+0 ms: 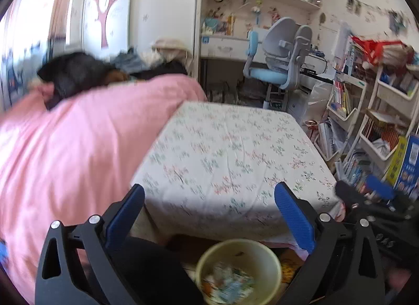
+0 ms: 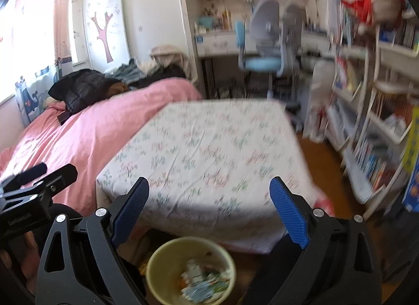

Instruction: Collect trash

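left gripper [image 1: 209, 200] and right gripper [image 2: 209, 197] both gaping wide, nothing between blue pads. yellow bin [image 2: 167, 265] sitting on floor below bed edge, wrappers [image 2: 201, 284] lying inside. floral sheet [image 2: 209, 147] covering bed corner, pink quilt [image 1: 65, 147] lying beside. blue desk chair [image 1: 272, 69] standing beyond, bookshelves [image 1: 379, 121] lining right side.

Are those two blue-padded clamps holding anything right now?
No. The left hand-held gripper and right hand-held gripper are both open and empty, above the round yellow plastic bin.
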The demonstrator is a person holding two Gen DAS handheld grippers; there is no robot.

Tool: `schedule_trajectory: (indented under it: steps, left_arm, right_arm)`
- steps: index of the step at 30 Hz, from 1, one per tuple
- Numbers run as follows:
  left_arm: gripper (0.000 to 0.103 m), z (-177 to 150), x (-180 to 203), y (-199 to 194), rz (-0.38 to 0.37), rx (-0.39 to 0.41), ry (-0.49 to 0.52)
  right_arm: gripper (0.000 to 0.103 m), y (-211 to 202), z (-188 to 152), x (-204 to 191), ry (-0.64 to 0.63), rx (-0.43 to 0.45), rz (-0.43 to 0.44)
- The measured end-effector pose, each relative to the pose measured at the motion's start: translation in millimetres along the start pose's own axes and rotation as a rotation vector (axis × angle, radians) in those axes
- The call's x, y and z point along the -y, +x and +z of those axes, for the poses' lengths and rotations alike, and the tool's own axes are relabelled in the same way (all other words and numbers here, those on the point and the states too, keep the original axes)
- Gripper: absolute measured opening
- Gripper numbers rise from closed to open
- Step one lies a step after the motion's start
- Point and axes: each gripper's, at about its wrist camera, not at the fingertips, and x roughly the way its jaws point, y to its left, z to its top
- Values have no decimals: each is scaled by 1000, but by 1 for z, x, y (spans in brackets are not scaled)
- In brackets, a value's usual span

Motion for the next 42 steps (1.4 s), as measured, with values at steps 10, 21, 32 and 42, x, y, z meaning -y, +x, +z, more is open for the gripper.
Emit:
schedule_trajectory:
  steps: [10, 21, 32, 42]
  left_arm:
    - [95, 2, 6, -3, 34, 41, 16]
    - [95, -12, 22, -12, 73, 92, 72]
    - [95, -12, 11, -19, 69, 131, 11]
    - [95, 19, 1, -7, 101, 188, -46]
  right_arm:
    - [95, -37, 0, 12, -42, 84, -90]
    - [95, -23, -4, 5, -60, 54, -74]
    - [95, -25, -7, 5, -57, 57, -72]
    - [95, -25, 18, 4, -113, 186, -119]
